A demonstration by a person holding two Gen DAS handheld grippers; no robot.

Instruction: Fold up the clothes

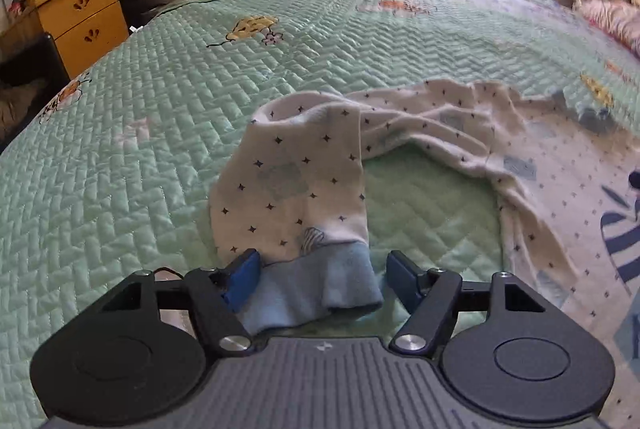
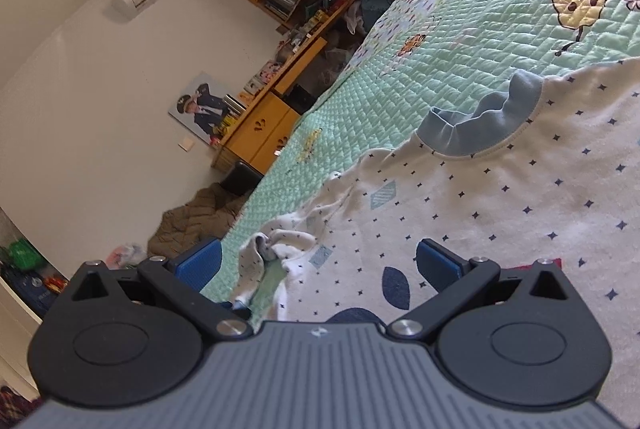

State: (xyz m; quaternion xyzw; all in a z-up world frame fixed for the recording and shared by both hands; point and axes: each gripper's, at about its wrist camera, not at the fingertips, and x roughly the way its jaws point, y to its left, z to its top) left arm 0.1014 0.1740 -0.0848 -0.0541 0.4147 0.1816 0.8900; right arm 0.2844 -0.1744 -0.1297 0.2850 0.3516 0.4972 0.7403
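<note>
Left wrist view shows my left gripper (image 1: 320,277) with its blue-padded jaws spread wide, the pale blue ribbed cuff (image 1: 316,295) of a white star-printed cotton sleeve (image 1: 292,185) lying loose between them and clamped by neither, on a mint green quilted bedspread (image 1: 140,133). Right wrist view, tilted, shows my right gripper (image 2: 320,265) likewise wide open and holding nothing, poised over the body of the same white star-printed top (image 2: 500,197), which lies spread on the bed with its pale blue neckband (image 2: 480,125) ahead and a crumpled sleeve end (image 2: 276,249) between the jaws.
</note>
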